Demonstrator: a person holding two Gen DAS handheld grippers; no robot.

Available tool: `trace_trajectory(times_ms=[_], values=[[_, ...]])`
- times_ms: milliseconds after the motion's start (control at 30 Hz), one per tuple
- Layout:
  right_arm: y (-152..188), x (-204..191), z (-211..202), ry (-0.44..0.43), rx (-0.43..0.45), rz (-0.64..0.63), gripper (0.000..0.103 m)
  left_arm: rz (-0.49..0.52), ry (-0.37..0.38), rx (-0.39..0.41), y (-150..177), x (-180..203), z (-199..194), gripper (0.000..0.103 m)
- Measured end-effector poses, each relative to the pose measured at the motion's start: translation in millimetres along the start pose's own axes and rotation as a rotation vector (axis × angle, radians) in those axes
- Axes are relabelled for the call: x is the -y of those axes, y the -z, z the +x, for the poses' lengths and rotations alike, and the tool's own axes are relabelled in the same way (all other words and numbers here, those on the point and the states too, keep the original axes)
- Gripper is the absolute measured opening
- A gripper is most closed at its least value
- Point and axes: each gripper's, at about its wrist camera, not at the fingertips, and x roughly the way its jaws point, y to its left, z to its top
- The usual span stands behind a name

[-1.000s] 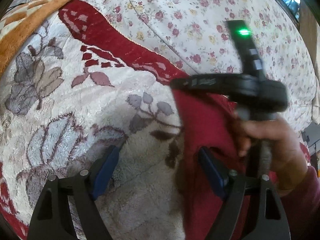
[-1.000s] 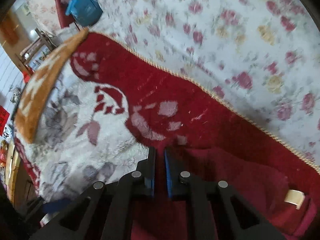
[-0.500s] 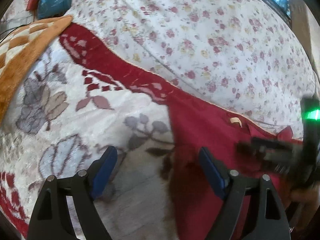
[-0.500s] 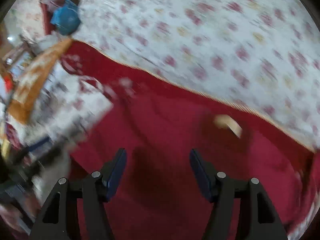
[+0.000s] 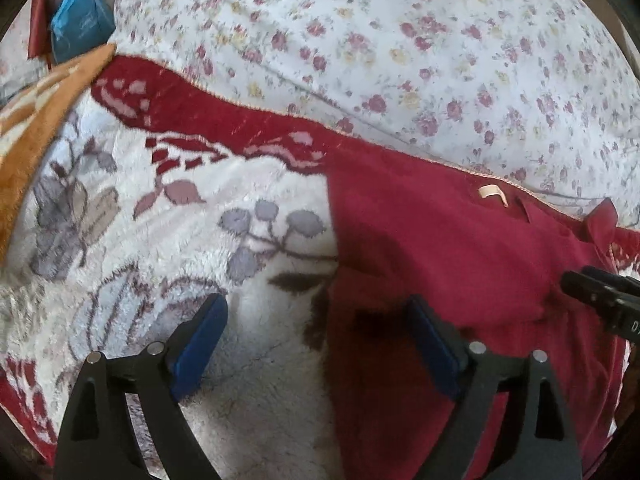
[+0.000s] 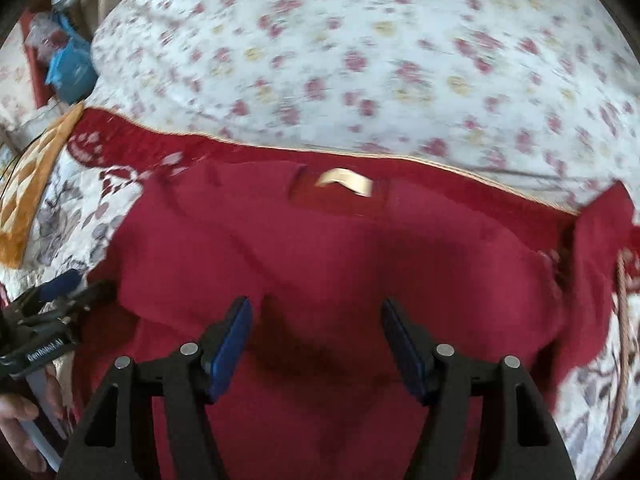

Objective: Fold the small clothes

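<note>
A dark red garment [image 5: 460, 248] lies spread flat on a fleece blanket [image 5: 160, 240], with a beige neck label [image 5: 491, 192] at its far edge. My left gripper [image 5: 314, 304] hovers over the garment's left edge. Its jaws are opening, and no cloth is pinched between them. In the right wrist view the garment [image 6: 340, 248] fills the middle, label [image 6: 348, 179] at the top. My right gripper [image 6: 315, 304] stands open above it, holding nothing. Each gripper shows at the edge of the other's view: the right gripper [image 5: 600, 300] and the left gripper [image 6: 48, 308].
Beyond the blanket lies a white floral sheet [image 5: 400, 60]. An orange checked blanket [image 5: 36, 120] covers the far left corner. A blue bag [image 5: 80, 28] sits beyond the bed. A hand [image 6: 20, 420] holds the left gripper's handle.
The right gripper, shut on the red cloth a second ago, has opened, let go and swung right across the garment. The garment now lies spread out. The left gripper shifted slightly.
</note>
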Motion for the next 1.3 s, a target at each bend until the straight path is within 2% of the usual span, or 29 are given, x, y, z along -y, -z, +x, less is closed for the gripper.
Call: trace_trajectory(times_ms=[233, 400, 500, 567, 600, 700, 800, 867, 933, 1133, 1300], values=[[6.4, 40.9, -7.9, 0.062, 0.015, 0.099, 0.074, 0.068, -0.017, 0.071, -4.1, 20.4, -19.6, 0.090], [6.2, 56.3, -4.1, 0.112, 0.028, 0.130, 0.078, 0.076, 0.011, 0.082, -8.0, 32.7, -22.4, 0.090], [11.0, 66.8, 17.8, 0.142, -0.044, 0.142, 0.083, 0.104, 0.033, 0.062, -7.9, 43.7, -14.2, 0.090], [11.4, 67.1, 17.1, 0.138, -0.030, 0.124, 0.084, 0.121, 0.060, 0.004, -5.4, 50.9, -0.9, 0.090], [10.8, 67.8, 13.6, 0.125, -0.032, 0.124, 0.084, 0.131, 0.045, -0.018, -3.1, 53.6, 5.4, 0.093], [4.6, 83.9, -6.0, 0.043, -0.001, 0.170, 0.084, 0.162, 0.004, -0.013, 1.9, 58.6, 11.6, 0.095], [-6.7, 115.0, -35.8, 0.043, 0.082, 0.224, 0.085, 0.152, 0.012, -0.003, 1.3, 56.4, 7.6, 0.095], [-16.2, 145.3, -46.9, 0.094, 0.102, 0.263, 0.090, 0.127, 0.026, 0.002, 0.0, 52.3, 4.6, 0.095], [-25.7, 181.8, -50.1, 0.148, 0.110, 0.322, 0.091, 0.107, 0.034, -0.001, -1.5, 49.4, 4.1, 0.095], [-48.4, 259.9, -20.9, 0.207, 0.064, 0.481, 0.091, 0.080, 0.053, 0.002, -3.9, 45.3, 2.2, 0.095], [-63.6, 298.5, 20.9, 0.251, 0.061, 0.546, 0.091, 0.074, 0.046, 0.002, -6.5, 43.4, 8.2, 0.095]])
